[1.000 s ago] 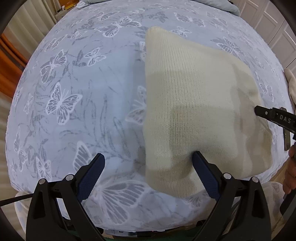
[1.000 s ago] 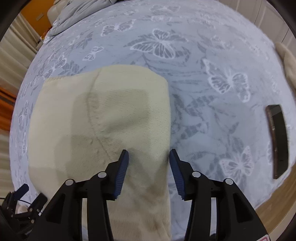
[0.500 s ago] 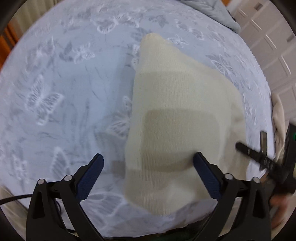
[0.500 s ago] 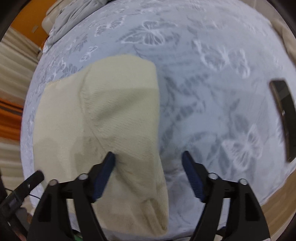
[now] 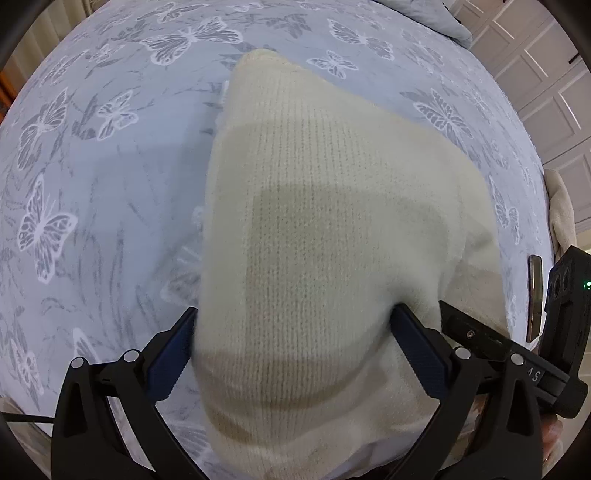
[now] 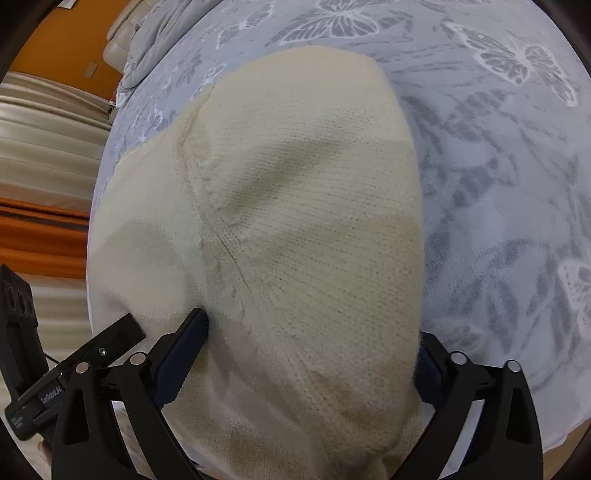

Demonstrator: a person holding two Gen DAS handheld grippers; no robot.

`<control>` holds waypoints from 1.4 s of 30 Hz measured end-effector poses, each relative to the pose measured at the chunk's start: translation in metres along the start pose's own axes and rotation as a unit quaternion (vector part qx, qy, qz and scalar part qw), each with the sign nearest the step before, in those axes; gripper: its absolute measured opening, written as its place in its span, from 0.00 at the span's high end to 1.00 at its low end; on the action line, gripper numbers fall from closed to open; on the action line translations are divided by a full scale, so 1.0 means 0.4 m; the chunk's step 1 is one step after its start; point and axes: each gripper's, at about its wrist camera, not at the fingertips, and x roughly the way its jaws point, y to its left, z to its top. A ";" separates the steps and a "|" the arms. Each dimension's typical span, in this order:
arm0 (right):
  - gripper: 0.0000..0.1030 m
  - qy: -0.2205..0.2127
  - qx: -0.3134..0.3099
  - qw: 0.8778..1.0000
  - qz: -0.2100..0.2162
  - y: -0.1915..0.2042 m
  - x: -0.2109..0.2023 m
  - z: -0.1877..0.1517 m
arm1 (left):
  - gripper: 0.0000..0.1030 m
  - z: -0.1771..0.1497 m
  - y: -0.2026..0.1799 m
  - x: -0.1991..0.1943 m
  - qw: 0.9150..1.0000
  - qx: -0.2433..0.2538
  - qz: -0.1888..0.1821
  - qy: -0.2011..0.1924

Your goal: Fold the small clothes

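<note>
A cream knitted garment [image 5: 332, 229] lies folded on a pale blue bedspread with white butterflies [image 5: 92, 166]. My left gripper [image 5: 295, 332] is open, its blue-padded fingers on either side of the garment's near part. In the right wrist view the same garment [image 6: 295, 221] fills the middle, with a seam running down it. My right gripper [image 6: 310, 339] is open wide and straddles the garment's near end; its right fingertip is hidden behind the knit. The two grippers are close side by side, each showing at the edge of the other's view.
A dark flat phone-like object [image 5: 535, 295] lies on the bed to the right of the garment. A beige cloth [image 5: 561, 210] hangs at the right bed edge. White cupboard doors [image 5: 535, 74] stand beyond. A grey blanket [image 6: 162, 33] lies at the far end.
Both grippers have moved down and forward over the garment's near end. The right gripper has opened from narrow to wide. The garment now fills both views.
</note>
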 end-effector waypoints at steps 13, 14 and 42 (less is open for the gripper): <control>0.69 -0.032 -0.017 0.999 0.026 0.138 -0.200 -0.090 | 0.50 -0.037 0.026 -0.195 0.997 0.001 -0.072 0.027; 0.69 -0.024 -0.016 0.999 0.031 0.154 -0.224 -0.130 | 0.50 -0.059 0.035 -0.222 0.997 0.003 -0.077 0.027; 0.70 -0.269 -0.296 0.910 0.113 0.789 -0.709 -0.445 | 0.52 -0.307 0.312 -1.026 0.936 0.065 -0.141 -0.317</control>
